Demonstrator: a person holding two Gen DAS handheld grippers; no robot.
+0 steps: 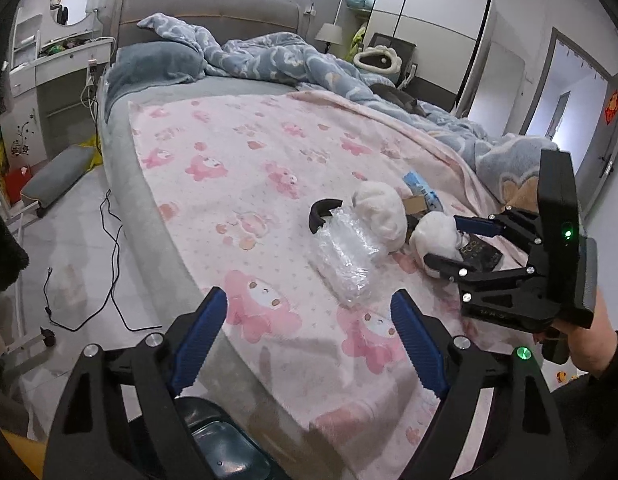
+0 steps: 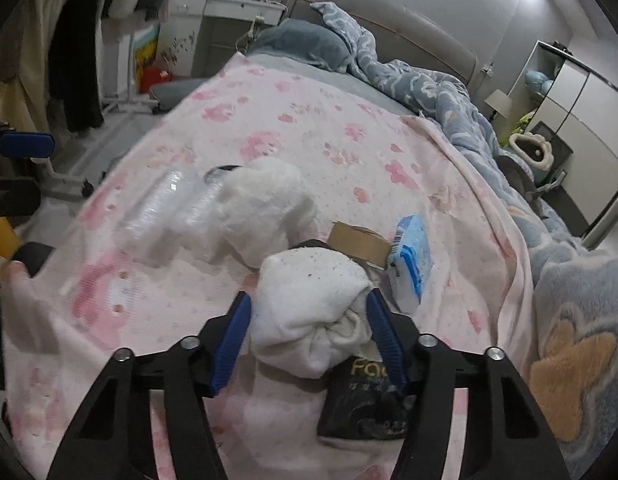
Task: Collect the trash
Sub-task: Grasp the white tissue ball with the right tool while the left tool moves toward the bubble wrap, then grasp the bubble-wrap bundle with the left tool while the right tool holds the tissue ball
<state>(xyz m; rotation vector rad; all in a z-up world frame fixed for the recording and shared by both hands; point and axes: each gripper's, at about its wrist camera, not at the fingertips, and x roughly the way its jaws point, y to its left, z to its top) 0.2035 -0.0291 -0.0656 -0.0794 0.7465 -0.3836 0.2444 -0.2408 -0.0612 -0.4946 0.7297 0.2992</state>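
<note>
A white sock bundle (image 2: 309, 304) lies on the pink blanket (image 2: 349, 136) of the bed, between the blue pads of the right tongs (image 2: 307, 340), which appear to press its sides. Beneath it sits a black packet (image 2: 369, 404); just beyond are a cardboard piece (image 2: 359, 246), a blue packet (image 2: 411, 264) and a second white bundle (image 2: 265, 208). The left tongs (image 1: 309, 340) stand wide open with nothing between them, a clear plastic wrapper (image 1: 345, 260) just ahead beside a black ring (image 1: 321, 214).
</note>
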